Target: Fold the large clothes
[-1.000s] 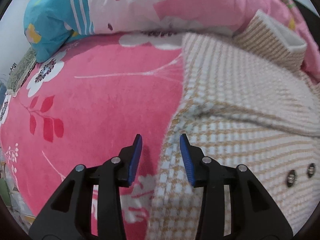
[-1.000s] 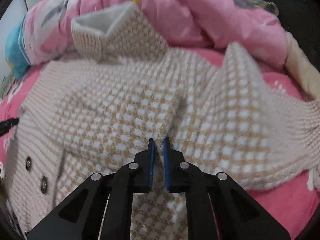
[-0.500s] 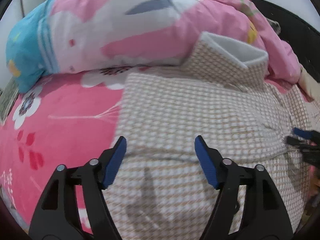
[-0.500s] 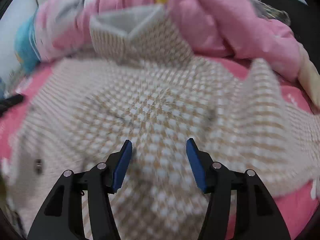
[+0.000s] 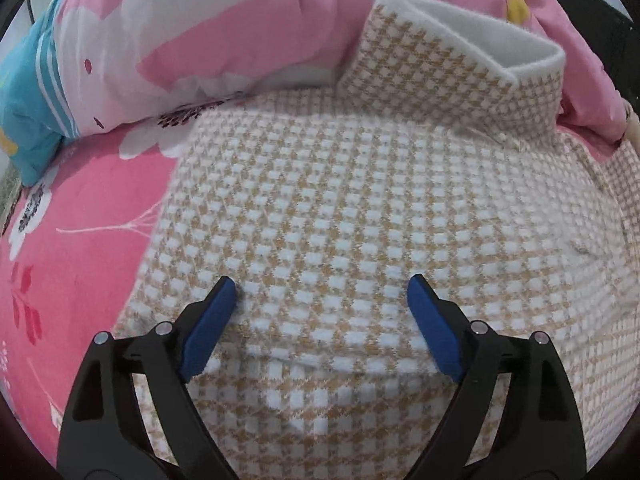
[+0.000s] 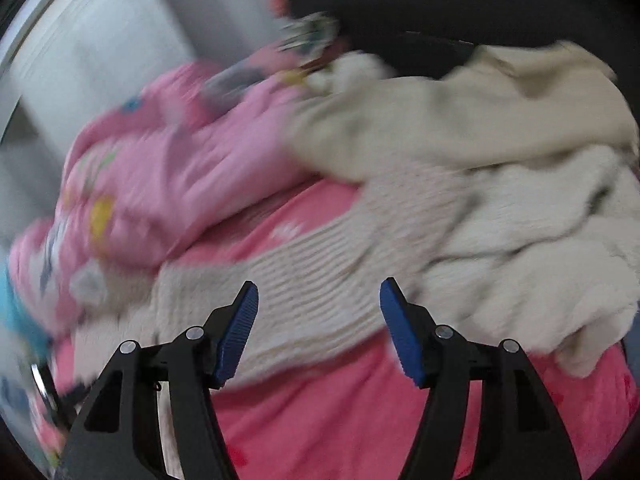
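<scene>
Left wrist view: left hand-held gripper [image 5: 320,292] spread wide over houndstooth coat [image 5: 360,208].

Jaws have just been opening; blue pads [image 5: 208,328] stand far apart with coat fabric below and between them, no fabric pinched. Coat is beige-and-white houndstooth and lies flat on the pink floral bed cover [image 5: 80,248]. A folded edge of the coat runs crosswise just below the pads. The coat's collar [image 5: 460,48] stands up at the far end, white lining showing, leaning against a pink-and-white patterned quilt [image 5: 208,32] bunched along the back. Quilt's blue striped part [image 5: 36,92] at far left. Coat's left edge lies straight against the bed cover.
</scene>
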Tool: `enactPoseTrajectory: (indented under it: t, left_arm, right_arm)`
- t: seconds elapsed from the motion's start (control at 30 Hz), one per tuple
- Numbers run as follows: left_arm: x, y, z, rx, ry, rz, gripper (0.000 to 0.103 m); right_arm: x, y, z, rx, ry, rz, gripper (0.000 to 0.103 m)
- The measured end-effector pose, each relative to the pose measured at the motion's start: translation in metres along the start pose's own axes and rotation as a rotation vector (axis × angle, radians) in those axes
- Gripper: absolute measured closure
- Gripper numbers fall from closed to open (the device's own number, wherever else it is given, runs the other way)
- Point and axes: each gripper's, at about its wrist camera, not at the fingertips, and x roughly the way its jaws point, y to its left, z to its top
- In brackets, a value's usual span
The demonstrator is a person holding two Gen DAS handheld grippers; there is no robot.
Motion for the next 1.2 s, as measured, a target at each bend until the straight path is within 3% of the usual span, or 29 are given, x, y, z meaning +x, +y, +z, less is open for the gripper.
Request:
enactPoseTrajectory:
  t: [0.13,0.2,0.4,0.63,0.83,0.9,1.0,1.1,1.2]
  left_arm:
    - [0.002,-0.001,0.000,0.017,0.003,0.010,0.015]
    - [0.003,0.000,0.000,0.019,0.004,0.011,0.014]
    - [0.003,-0.004,-0.001,0.026,-0.002,0.028,0.014]
    - [0.005,-0.006,-0.002,0.025,0.004,0.030,0.014]
    - [0.004,-0.006,-0.001,0.022,0.010,0.031,0.014]
    - [0.005,-0.006,0.000,0.023,0.011,0.033,0.014]
    - [0.006,-0.007,0.001,0.025,0.014,0.030,0.014]
    - [0.005,-0.007,0.002,0.026,0.005,0.019,0.015]
    - [-0.001,-0.004,0.001,0.030,0.001,0.006,0.025]
  right_arm:
    - [0.016,-0.033,0.022,0.102,0.014,-0.008,0.044]
    - [0.026,-0.037,0.027,0.102,0.018,-0.023,0.053]
    - [0.049,-0.048,0.039,0.089,0.044,-0.124,0.066]
    - [0.036,-0.064,0.039,0.145,-0.017,-0.092,0.065]
    - [0.058,-0.070,0.047,0.155,0.044,-0.079,0.065]
    - [0.058,-0.063,0.048,0.116,0.033,-0.078,0.083]
    - [0.042,-0.039,0.045,0.015,-0.011,-0.090,0.087]
    - [0.013,-0.010,0.044,-0.057,-0.066,-0.037,0.088]
    - [-0.026,0.028,0.048,-0.125,-0.124,0.040,0.089]
